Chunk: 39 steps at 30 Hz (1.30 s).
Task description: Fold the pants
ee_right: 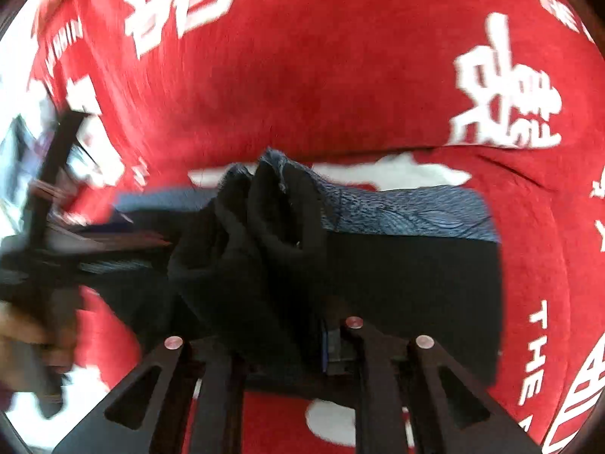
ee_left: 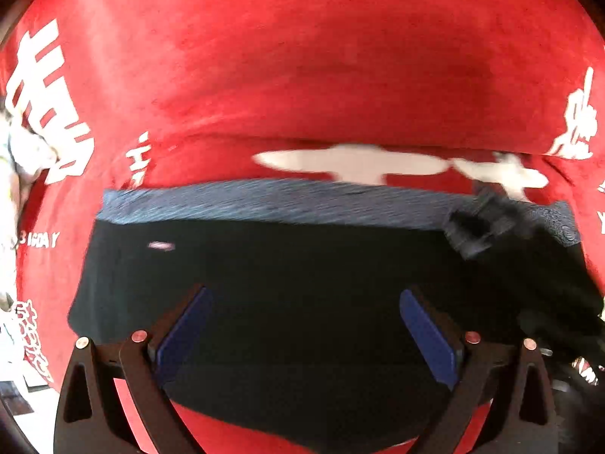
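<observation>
A: Two blue-padded fingers of the left gripper (ee_left: 302, 331) stand spread wide, holding nothing, low over the dark pants (ee_left: 264, 283) lying just ahead on the red cloth (ee_left: 302, 75).

B: Which way do they run?

A: Their long axis goes side to side across that view, with the blue patterned band (ee_left: 264, 202) along the far edge.

B: And from the right wrist?

A: The right gripper (ee_right: 287, 344) is pinched on a bunched fold of the pants (ee_right: 245, 246) (raised, rumpled), the flat part stretching rightward. I judge the right is nearer for carrying the fold; the left gripper (ee_right: 41, 249) is blurred.
</observation>
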{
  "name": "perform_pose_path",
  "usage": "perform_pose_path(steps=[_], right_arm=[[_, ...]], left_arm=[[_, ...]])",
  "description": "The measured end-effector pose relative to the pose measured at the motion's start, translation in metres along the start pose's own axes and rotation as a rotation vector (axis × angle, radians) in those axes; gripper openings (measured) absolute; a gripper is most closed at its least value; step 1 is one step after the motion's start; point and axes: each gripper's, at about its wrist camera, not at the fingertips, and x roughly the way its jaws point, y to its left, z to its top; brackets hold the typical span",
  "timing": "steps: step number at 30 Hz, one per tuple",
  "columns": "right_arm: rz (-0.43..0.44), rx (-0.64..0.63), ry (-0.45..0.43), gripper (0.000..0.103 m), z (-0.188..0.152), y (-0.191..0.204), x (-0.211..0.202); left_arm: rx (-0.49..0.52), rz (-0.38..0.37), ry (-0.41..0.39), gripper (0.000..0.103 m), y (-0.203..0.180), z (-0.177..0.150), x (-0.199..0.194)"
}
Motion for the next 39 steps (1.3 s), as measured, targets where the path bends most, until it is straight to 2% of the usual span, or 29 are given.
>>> perform_pose_path(steps=[1, 3, 4, 6, 7, 9, 11, 13, 16, 18, 20, 22, 25, 26, 28, 29, 30, 31, 34, 37, 39], right_arm=[[-0.055, -0.022, 0.033, 0.027, -0.001, 0.012, 0.013], [-0.150, -0.074, 0.083, 0.042, -0.005, 0.032, 0.031], [-0.207, -0.121, 0.089, 0.046, -0.007, 0.046, 0.033], [-0.232, -0.181, 0.068, 0.055, -0.009, 0.062, 0.022], [-0.215, -0.205, 0.045, 0.056, -0.012, 0.067, 0.008], [-0.126, -0.210, 0.009, 0.056, -0.013, 0.070, -0.016], [0.072, -0.101, -0.007, 0.056, -0.010, 0.049, -0.039], [0.239, 0.149, -0.005, 0.056, -0.014, -0.002, -0.052], [0.353, 0.496, 0.031, 0.056, -0.036, -0.081, -0.046], [0.413, 0.657, 0.060, 0.056, -0.053, -0.118, -0.036], [0.475, 0.775, 0.087, 0.056, -0.067, -0.142, -0.024], [0.502, 0.848, 0.104, 0.056, -0.078, -0.155, -0.016], [0.557, 0.915, 0.098, 0.056, -0.084, -0.166, -0.005], [0.574, 0.933, 0.094, 0.056, -0.085, -0.166, -0.001], [0.606, 0.991, 0.093, 0.052, -0.087, -0.172, 0.011], [0.621, 1.016, 0.094, 0.030, -0.089, -0.173, 0.016], [0.624, 1.038, 0.099, 0.005, -0.091, -0.174, 0.020], [0.623, 1.054, 0.117, 0.005, -0.092, -0.172, 0.021], [0.652, 1.011, 0.076, 0.004, -0.084, -0.167, 0.000], [0.621, 0.963, 0.097, 0.004, -0.084, -0.155, -0.007], [0.564, 0.932, 0.162, 0.004, -0.088, -0.150, 0.010]], left_arm=[[-0.004, -0.005, 0.001, 0.101, 0.006, 0.000, 0.000], [-0.010, -0.023, -0.003, 0.101, 0.020, 0.000, -0.001], [-0.006, -0.033, -0.010, 0.101, 0.025, 0.001, -0.003], [0.006, -0.042, -0.021, 0.101, 0.029, 0.003, -0.006], [0.013, -0.050, -0.026, 0.101, 0.032, 0.001, -0.007], [0.019, -0.089, -0.030, 0.101, 0.036, 0.001, -0.010], [0.041, -0.141, -0.029, 0.101, 0.026, 0.001, -0.017], [0.084, -0.186, -0.028, 0.101, 0.008, -0.003, -0.025], [0.152, -0.258, -0.021, 0.101, -0.025, -0.010, -0.033], [0.178, -0.302, -0.005, 0.101, -0.046, -0.015, -0.036], [0.194, -0.333, 0.022, 0.086, -0.065, -0.017, -0.031], [0.197, -0.351, 0.063, 0.074, -0.083, -0.020, -0.021], [0.194, -0.390, 0.130, 0.046, -0.098, -0.021, -0.003], [0.198, -0.391, 0.143, 0.041, -0.101, -0.022, 0.003], [0.207, -0.367, 0.147, 0.041, -0.107, -0.024, 0.007], [0.205, -0.363, 0.147, 0.040, -0.108, -0.024, 0.007], [0.200, -0.360, 0.147, 0.039, -0.108, -0.023, 0.005], [0.197, -0.356, 0.139, 0.038, -0.106, -0.023, -0.001], [0.204, -0.326, 0.075, 0.038, -0.096, -0.030, -0.019], [0.187, -0.262, 0.089, 0.038, -0.086, -0.040, -0.007], [0.153, -0.257, 0.099, 0.052, -0.079, -0.043, 0.001]])
